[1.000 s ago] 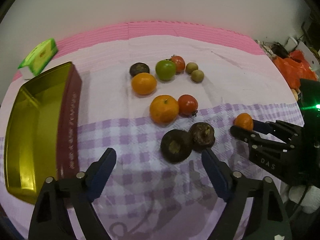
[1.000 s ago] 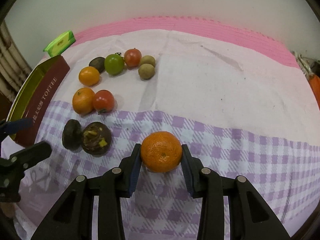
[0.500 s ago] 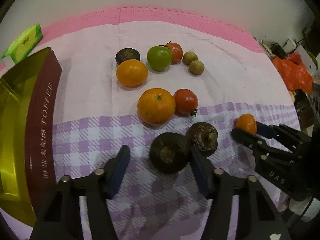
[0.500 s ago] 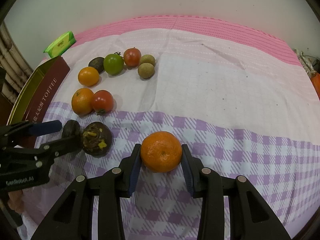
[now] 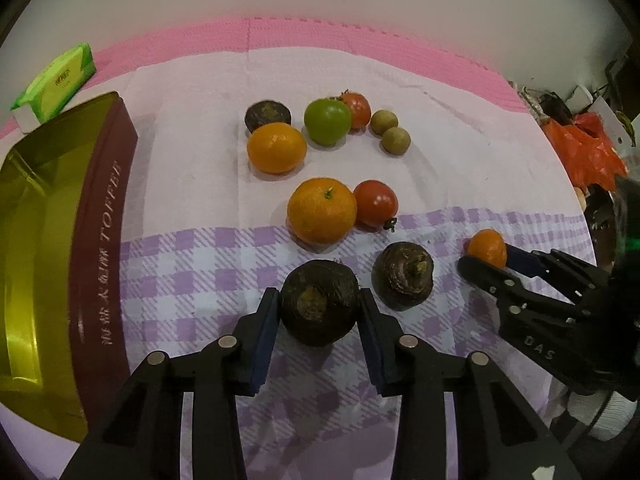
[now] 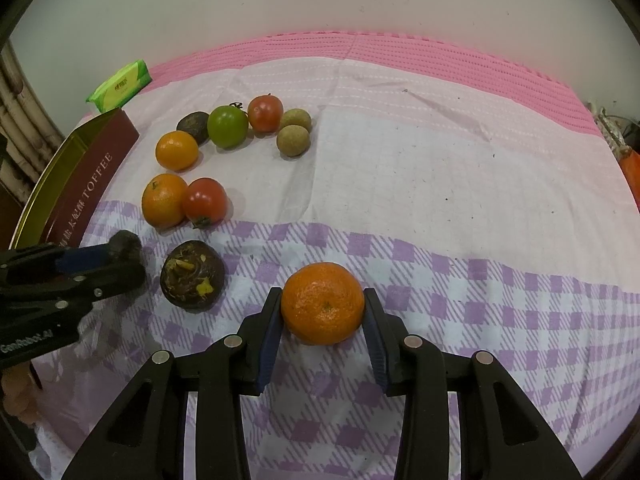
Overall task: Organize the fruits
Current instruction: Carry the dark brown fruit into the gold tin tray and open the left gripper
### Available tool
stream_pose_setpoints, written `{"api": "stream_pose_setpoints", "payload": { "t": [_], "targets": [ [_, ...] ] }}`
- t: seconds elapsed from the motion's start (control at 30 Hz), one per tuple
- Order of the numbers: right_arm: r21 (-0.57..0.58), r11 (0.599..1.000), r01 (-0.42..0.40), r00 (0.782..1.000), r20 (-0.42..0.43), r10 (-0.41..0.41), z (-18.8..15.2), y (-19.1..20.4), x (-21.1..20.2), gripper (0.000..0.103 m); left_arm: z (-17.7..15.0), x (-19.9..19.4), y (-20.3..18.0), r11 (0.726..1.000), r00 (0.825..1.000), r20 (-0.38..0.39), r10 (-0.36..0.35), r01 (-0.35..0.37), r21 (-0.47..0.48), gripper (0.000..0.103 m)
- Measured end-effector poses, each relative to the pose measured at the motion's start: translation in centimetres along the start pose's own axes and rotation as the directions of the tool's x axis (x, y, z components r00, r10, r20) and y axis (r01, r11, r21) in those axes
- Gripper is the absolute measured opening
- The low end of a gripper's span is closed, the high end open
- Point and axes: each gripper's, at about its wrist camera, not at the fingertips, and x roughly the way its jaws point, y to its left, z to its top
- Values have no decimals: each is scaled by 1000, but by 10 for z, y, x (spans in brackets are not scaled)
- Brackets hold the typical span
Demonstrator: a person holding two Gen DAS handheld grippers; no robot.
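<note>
My left gripper [image 5: 319, 309] is shut on a dark brown round fruit [image 5: 319, 307] on the checked cloth. It also shows in the right wrist view [image 6: 120, 254]. A second dark fruit [image 5: 403, 274] lies just right of it. My right gripper [image 6: 322, 312] is shut on an orange [image 6: 322, 303], seen small in the left wrist view [image 5: 487, 248]. Farther back lie two oranges [image 5: 322, 210] [image 5: 276, 148], two red tomatoes [image 5: 375, 203], a green tomato [image 5: 327, 121], another dark fruit [image 5: 267, 115] and two small tan fruits [image 5: 395, 141].
An open gold tin with maroon TOFFEE sides [image 5: 52, 240] stands at the left. A green tissue pack [image 5: 56, 82] lies behind it. Orange bags and clutter [image 5: 588, 148] sit past the table's right edge. A pink mat [image 6: 360, 52] borders the far side.
My left gripper moved forward and right over the near dark fruit and closed on it. My right gripper stayed shut on the orange, nearly still.
</note>
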Motion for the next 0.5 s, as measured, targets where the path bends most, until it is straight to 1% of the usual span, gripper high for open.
{"api": "stream_pose_setpoints", "payload": {
  "t": [0.3,0.43,0.5],
  "targets": [
    [-12,1000,17,1000,3,-17,-1,3,0,40,8,-33,11,999,998,51,28,-27,-23,35],
    [-17,1000,26,1000,4,-26,-1,5,1,40,15,-48,28,997,996,76,57,-52,-60,35],
    [-18,999,28,1000,4,-28,-2,5,0,40,18,-55,39,994,992,90,87,-80,-78,35]
  ]
}}
